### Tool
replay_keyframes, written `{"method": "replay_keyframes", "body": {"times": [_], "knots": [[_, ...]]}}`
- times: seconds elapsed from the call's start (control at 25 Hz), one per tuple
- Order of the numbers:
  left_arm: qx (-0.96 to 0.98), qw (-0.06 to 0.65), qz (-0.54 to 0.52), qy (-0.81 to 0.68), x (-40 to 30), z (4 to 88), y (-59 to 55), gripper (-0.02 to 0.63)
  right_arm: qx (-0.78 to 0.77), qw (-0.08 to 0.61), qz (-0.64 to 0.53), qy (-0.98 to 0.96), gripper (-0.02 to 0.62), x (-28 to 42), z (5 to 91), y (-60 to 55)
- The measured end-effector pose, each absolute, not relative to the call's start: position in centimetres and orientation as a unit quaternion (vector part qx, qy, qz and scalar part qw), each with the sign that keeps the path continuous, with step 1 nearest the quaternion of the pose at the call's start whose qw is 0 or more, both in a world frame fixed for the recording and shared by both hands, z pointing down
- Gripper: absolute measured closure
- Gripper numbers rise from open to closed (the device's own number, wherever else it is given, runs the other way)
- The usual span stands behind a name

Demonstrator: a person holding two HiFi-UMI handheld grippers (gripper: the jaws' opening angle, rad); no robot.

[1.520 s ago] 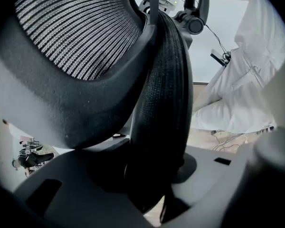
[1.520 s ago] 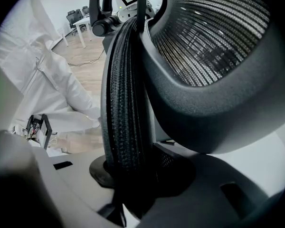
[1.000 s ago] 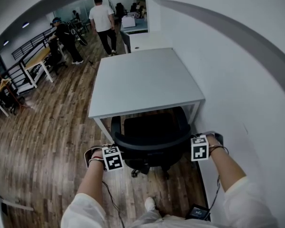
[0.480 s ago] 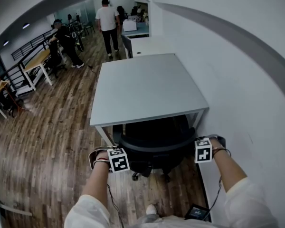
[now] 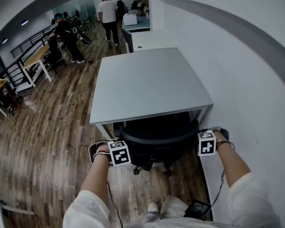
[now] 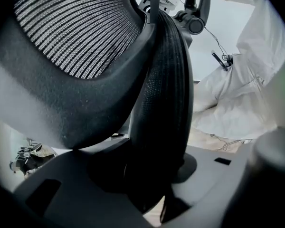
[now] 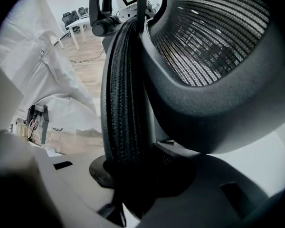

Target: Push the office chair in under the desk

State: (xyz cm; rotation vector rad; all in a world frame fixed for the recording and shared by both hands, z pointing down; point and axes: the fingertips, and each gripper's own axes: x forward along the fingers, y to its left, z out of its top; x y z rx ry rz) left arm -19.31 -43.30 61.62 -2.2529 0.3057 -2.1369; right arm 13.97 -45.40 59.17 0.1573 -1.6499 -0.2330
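The black mesh office chair (image 5: 156, 137) stands with its seat mostly beneath the grey desk (image 5: 147, 80); only the curved backrest top and part of the wheeled base show. My left gripper (image 5: 121, 151) is shut on the left end of the backrest rim and my right gripper (image 5: 205, 141) on the right end. In the left gripper view the thick mesh rim (image 6: 164, 94) runs down between the jaws of the left gripper (image 6: 152, 179). The right gripper view shows that rim (image 7: 126, 99) clamped in the right gripper (image 7: 133, 182).
A white wall (image 5: 242, 80) runs close along the desk's right side. Wooden floor (image 5: 42, 132) lies open to the left. A second desk (image 5: 149, 39) stands behind the first. People (image 5: 107, 11) and tables (image 5: 35, 61) are far back at the left.
The chair has rolled further under the desk, and less of its seat shows. Both grippers have moved forward with the backrest. The people at the back have shifted.
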Motion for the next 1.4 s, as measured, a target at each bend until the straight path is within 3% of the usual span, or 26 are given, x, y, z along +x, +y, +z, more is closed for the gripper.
{"method": "replay_keyframes", "body": {"times": [0.88, 1.4], "knots": [[-0.718, 0.0, -0.687, 0.111, -20.4, 61.1, -54.2, 0.454, 0.055, 0.658, -0.119, -0.742, 0.449, 12.8, 59.0, -57.5], [-0.717, -0.006, -0.687, 0.116, -20.5, 60.9, -54.8, 0.454, 0.049, 0.658, -0.124, -0.741, 0.451, 12.6, 58.8, -58.5]]}}
